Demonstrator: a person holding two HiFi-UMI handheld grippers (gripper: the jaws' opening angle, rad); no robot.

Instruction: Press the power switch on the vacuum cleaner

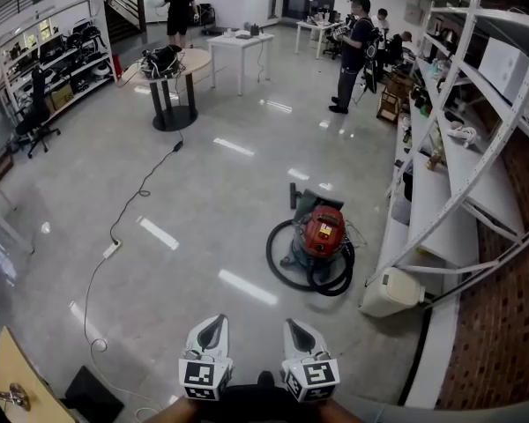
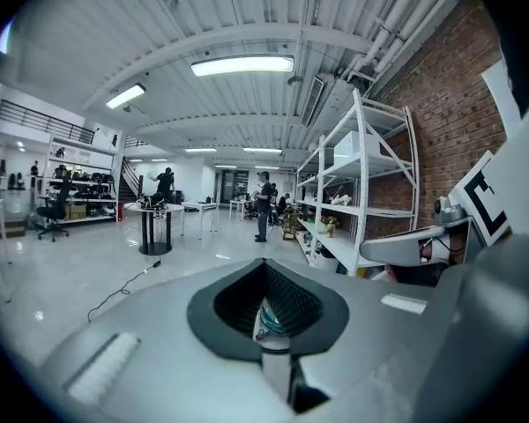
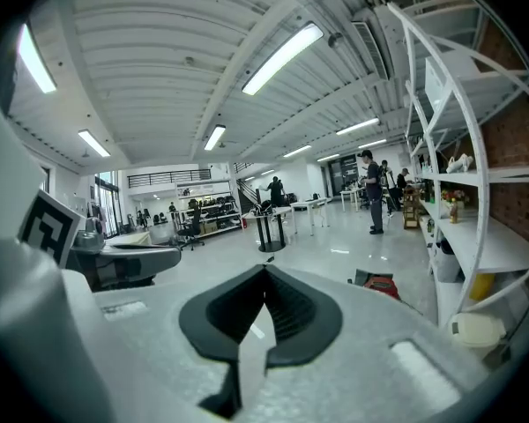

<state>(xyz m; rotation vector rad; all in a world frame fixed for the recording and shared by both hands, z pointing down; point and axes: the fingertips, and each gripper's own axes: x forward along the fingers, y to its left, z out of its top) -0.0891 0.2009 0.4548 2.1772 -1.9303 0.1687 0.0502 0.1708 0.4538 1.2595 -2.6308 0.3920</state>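
The vacuum cleaner (image 1: 323,233) stands on the floor ahead and to the right. It has a red drum top and a black hose coiled around its base. Its power switch is too small to make out. Both grippers are held low at the bottom of the head view, far short of the vacuum. My left gripper (image 1: 215,323) is shut and holds nothing, and so is my right gripper (image 1: 295,325). In the right gripper view the vacuum cleaner (image 3: 381,284) shows small, beyond the closed jaw tips of the right gripper (image 3: 264,270). The left gripper (image 2: 264,264) points up across the room.
White shelving (image 1: 463,157) runs along the brick wall on the right. A white canister (image 1: 391,291) lies at its foot. A cable with a power strip (image 1: 112,248) trails across the floor on the left. A wooden table corner (image 1: 18,379) is at the bottom left. A person (image 1: 350,54) stands far ahead.
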